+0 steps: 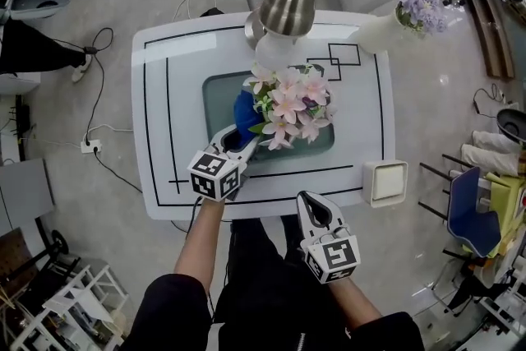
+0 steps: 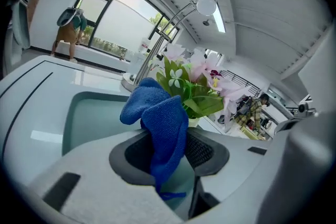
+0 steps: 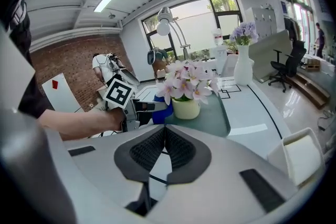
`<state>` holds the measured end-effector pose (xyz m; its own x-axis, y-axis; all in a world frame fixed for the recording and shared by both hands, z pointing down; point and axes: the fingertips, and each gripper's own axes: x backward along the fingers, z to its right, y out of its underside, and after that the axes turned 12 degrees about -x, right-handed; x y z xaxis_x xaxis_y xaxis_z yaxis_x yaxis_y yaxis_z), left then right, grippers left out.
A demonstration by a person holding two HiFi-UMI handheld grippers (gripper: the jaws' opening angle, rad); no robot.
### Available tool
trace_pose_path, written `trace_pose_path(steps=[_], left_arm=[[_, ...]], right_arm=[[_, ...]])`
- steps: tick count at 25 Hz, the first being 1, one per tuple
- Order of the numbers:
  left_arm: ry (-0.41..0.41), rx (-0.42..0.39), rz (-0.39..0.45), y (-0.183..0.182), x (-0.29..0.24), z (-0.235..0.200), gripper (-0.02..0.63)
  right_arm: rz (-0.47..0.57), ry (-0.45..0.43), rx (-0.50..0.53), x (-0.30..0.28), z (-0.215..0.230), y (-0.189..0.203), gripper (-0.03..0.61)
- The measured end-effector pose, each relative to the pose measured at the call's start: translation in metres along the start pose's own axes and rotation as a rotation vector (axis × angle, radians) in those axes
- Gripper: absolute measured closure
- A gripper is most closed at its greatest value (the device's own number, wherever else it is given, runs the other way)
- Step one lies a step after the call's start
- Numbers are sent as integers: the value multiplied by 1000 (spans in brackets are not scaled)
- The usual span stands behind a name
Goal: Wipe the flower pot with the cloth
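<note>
My left claw (image 2: 173, 150) is clamped on a soft blue microfibre cloth (image 2: 163, 120) that flops limp above the jaws. It sits just beside the small pale-yellow flower pot (image 3: 186, 108) of pink blossoms, which stands on the grey-green mat (image 1: 218, 94) in the middle of the white tabletop (image 1: 160, 144). My right claw (image 3: 164, 152) is closed on nothing, at the near edge. The pot looks light, slick and easy to tip, so I'd brace its wall below the rim. There's open room on the left, but the steel lamp (image 1: 288, 4) crowds in behind.

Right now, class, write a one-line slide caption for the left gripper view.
Left gripper grips a blue cloth just in front of the flower pot.
</note>
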<state>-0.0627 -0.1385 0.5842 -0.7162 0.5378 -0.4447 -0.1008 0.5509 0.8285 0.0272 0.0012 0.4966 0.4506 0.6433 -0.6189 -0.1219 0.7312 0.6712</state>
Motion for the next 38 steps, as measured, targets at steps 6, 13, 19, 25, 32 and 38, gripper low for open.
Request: trace_pose_path(steps=[6, 13, 19, 25, 32, 38], left_arm=[[-73, 61, 9, 13, 1, 21, 454], [-130, 124, 36, 17, -9, 46, 454], [-172, 144, 60, 19, -18, 69, 453], [-216, 198, 70, 22, -22, 90, 453], [-81, 206, 97, 12, -48, 159, 454], [-48, 181, 149, -22, -104, 169, 454]], right_arm=[[-7, -7, 4, 17, 33, -1, 569], [-5, -22, -14, 34, 58, 3, 569], [8, -15, -35, 50, 77, 7, 569], [22, 1, -58, 65, 103, 7, 569], [36, 8, -76, 78, 127, 4, 569], [40, 24, -84, 85, 140, 5, 569]])
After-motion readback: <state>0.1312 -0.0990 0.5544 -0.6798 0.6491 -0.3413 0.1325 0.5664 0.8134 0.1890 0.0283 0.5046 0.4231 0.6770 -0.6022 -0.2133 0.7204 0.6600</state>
